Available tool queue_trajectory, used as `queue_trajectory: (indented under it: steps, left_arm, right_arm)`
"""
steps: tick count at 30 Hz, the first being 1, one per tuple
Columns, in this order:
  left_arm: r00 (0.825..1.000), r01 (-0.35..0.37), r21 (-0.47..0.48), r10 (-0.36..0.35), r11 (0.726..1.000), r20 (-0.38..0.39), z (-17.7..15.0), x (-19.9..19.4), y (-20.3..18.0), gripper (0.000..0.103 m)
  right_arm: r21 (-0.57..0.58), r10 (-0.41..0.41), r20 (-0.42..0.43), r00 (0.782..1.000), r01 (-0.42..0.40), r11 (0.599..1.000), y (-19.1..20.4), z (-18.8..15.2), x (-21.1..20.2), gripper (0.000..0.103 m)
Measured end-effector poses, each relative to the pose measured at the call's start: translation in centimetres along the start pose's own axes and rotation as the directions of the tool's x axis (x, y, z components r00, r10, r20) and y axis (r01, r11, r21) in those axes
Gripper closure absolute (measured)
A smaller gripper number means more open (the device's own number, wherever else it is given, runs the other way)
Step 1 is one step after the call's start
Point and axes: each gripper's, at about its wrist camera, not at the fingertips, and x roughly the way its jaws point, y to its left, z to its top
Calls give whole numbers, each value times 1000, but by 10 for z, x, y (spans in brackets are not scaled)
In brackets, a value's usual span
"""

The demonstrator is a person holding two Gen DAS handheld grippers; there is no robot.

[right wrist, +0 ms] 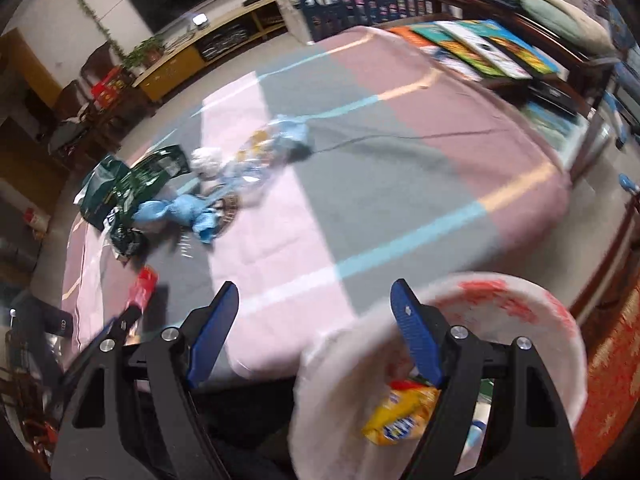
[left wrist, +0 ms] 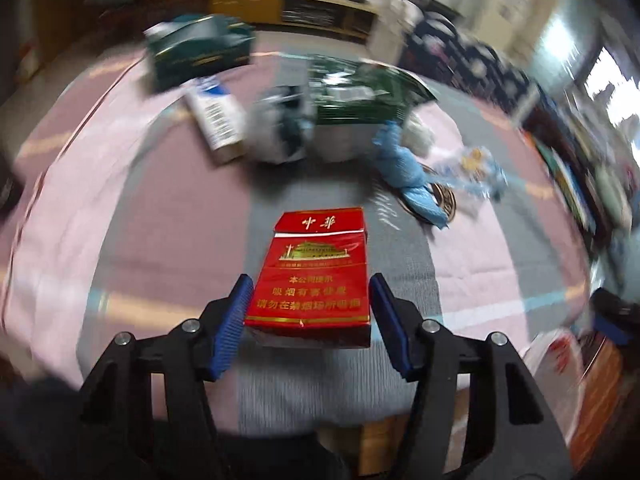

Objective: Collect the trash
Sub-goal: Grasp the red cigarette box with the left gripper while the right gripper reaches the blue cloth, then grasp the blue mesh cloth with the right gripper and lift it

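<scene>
Between left hand-held gripper pads: red cigarette pack

Left gripper angled steeply downward, blue pads flanking a pack, right pad apart from it. Right gripper likewise pitched down, jaws wide, nothing between.

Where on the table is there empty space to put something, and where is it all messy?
Bare cloth spreads from the blue crumpled wrappers across to the table's far edge by the books. It is crowded around the green bag, the white carton and the red cigarette pack.
</scene>
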Motion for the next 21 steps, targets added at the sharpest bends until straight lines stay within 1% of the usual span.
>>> queue_trajectory:
  steps: [1,2,5,7,8,9,10,12,13,15,16,17,18,20,21]
  left_arm:
    - [1000,-14,-33,14,999,7,-5,-4,4,42]
    - [999,-45,-47,46,998,24,-8,-8,6,42]
    - [990,-98,-81,106,992,96,-12,-21,10,43]
    - [987,-103,-123,118,987,114,-13,-28,20,43]
    - [987,-96,-154,113,983,111,-13,-27,26,43]
    - [989,-89,-175,108,981,102,-11,-25,31,43]
    - [990,-85,-188,105,978,94,-10,-25,36,43]
    - [992,-77,-200,95,977,80,-11,-22,41,43]
    - [993,-72,-200,89,977,76,-10,-21,42,43]
    - [994,-69,-197,85,978,73,-11,-21,41,43]
    - [994,-67,-195,83,979,71,-12,-20,41,43]
    - [994,-65,-194,80,979,68,-12,-19,40,43]
    - [995,-61,-194,75,979,63,-12,-17,40,43]
    - [996,-58,-198,71,978,59,-13,-16,41,43]
    - [996,-57,-200,71,978,60,-13,-17,41,43]
  right_arm:
    - [-23,11,4,1000,-11,1000,13,3,9,26]
    - [-51,25,10,1000,-25,998,26,7,18,26]
    - [-181,65,28,997,-59,982,72,19,46,26]
    - [-281,51,40,998,-38,959,103,26,67,26]
    - [-351,33,45,998,-15,936,121,30,79,26]
    - [-406,23,36,999,-6,914,134,34,92,26]
    - [-436,4,20,1000,5,900,144,39,107,26]
    - [-440,-24,-15,1000,15,898,153,48,131,26]
    - [-435,-25,-36,999,7,900,155,53,142,26]
    - [-428,-21,-66,998,-9,904,157,58,156,30]
    - [-427,-17,-81,997,-20,904,158,60,161,39]
    - [-431,-8,-108,994,-39,901,159,59,166,56]
    - [-439,-2,-130,991,-55,897,160,57,167,61]
    - [-463,-1,-105,994,-48,885,163,49,159,70]
    - [-468,8,-101,995,-55,882,164,45,153,72]
